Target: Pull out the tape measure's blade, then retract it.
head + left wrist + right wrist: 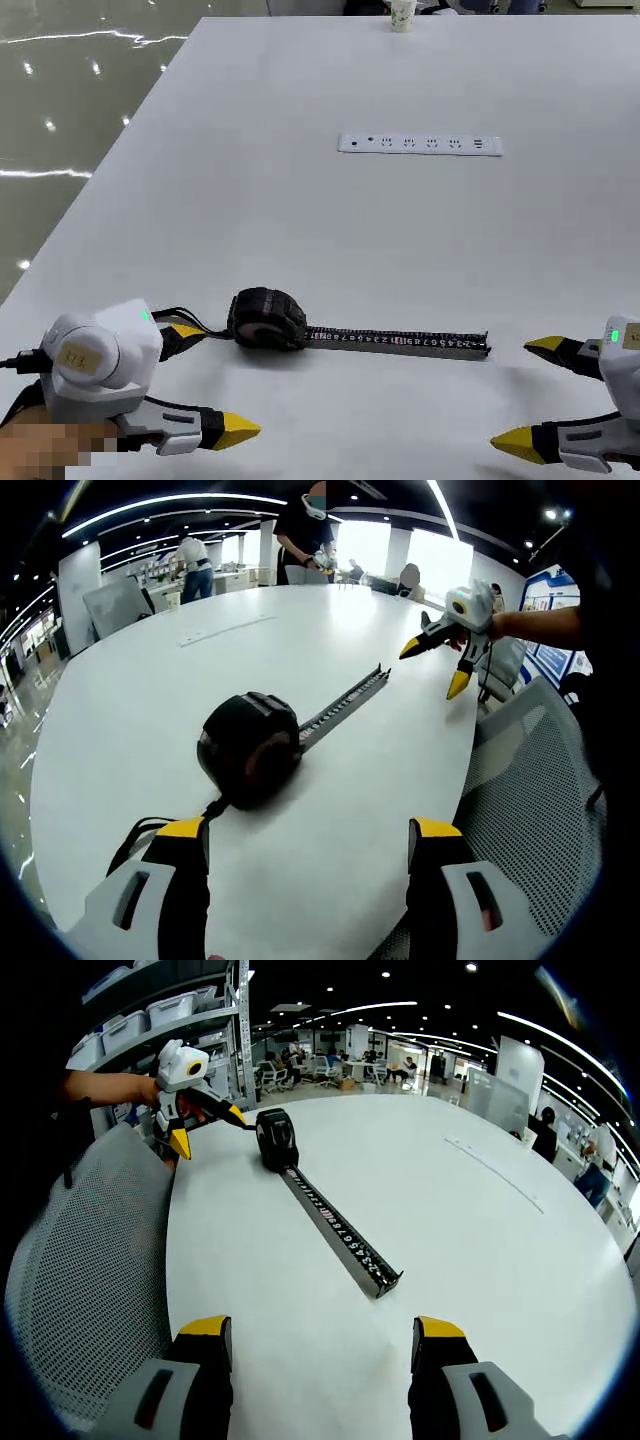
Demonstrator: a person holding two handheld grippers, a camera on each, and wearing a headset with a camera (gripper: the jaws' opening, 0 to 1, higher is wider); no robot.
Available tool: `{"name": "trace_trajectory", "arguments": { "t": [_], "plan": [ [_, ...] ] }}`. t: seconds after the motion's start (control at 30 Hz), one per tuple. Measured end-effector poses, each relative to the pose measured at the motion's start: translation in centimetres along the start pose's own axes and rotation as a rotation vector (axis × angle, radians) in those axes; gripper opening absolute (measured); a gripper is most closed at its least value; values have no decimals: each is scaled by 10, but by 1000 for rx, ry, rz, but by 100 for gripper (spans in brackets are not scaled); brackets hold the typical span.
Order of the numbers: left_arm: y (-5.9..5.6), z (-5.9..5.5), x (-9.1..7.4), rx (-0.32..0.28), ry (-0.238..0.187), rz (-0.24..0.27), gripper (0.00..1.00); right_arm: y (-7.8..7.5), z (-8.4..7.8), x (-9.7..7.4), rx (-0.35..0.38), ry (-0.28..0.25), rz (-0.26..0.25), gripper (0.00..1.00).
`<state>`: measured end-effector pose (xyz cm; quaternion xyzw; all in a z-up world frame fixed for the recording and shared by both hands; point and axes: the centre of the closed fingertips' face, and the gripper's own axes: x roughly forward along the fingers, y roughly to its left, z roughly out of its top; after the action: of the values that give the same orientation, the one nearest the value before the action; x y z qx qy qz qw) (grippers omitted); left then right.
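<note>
On my left gripper (pixel 307 830) the jaws stand wide apart with nothing between them. Just ahead of them sits the tape measure case (pixel 248 748), black and rounded, resting on the white surface (pixel 130 710) and lying closer to the left jaw than to the right one. A thin black strap (pixel 140 830) loops from the case back beside that left jaw; I cannot tell whether it touches.

On my right gripper (pixel 322 1326) the jaws are likewise spread and empty. The hooked end (pixel 388 1282) of the blade (pixel 335 1225) lies just in front of them, clear of both tips. The blade is drawn out flat on the surface (its numbered face up) and runs straight back to the case.

From the head view, the two grippers face each other along the near edge, with the case beside the left one and the blade's end near the right one. Farther up the surface lies a white power strip (pixel 420 144), well apart from the tape, and a paper cup (pixel 402 14) stands near the far edge.
</note>
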<state>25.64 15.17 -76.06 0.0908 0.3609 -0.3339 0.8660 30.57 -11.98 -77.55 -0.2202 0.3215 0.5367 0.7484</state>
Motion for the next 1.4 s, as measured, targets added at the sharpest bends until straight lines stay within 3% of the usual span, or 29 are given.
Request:
{"name": "trace_trajectory", "arguments": {
  "t": [0.17, 0.33, 0.73, 0.9, 1.03, 1.3, 1.4],
  "plan": [
    [-6, -2, -1, -34, -1, 20, 80, 3, 1, -1, 65, -21, -37, 76],
    [-11, 0, -4, -52, -22, 46, 83, 7, -1, -1, 77, -20, -66, 79],
    [-23, 15, -13, -86, -103, 143, 88, 24, 8, -4, 169, -72, -149, 87],
    [-30, 22, -15, -115, -140, 172, 90, 27, 12, -6, 211, -98, -182, 90],
    [-35, 22, -14, -133, -144, 172, 93, 29, 14, -8, 236, -106, -208, 93],
    [-33, 27, -18, -213, -181, 246, 96, 30, 25, -11, 301, -149, -272, 94],
    [-30, 26, -19, -210, -178, 274, 97, 32, 30, -12, 332, -169, -282, 94]
  ]
}}
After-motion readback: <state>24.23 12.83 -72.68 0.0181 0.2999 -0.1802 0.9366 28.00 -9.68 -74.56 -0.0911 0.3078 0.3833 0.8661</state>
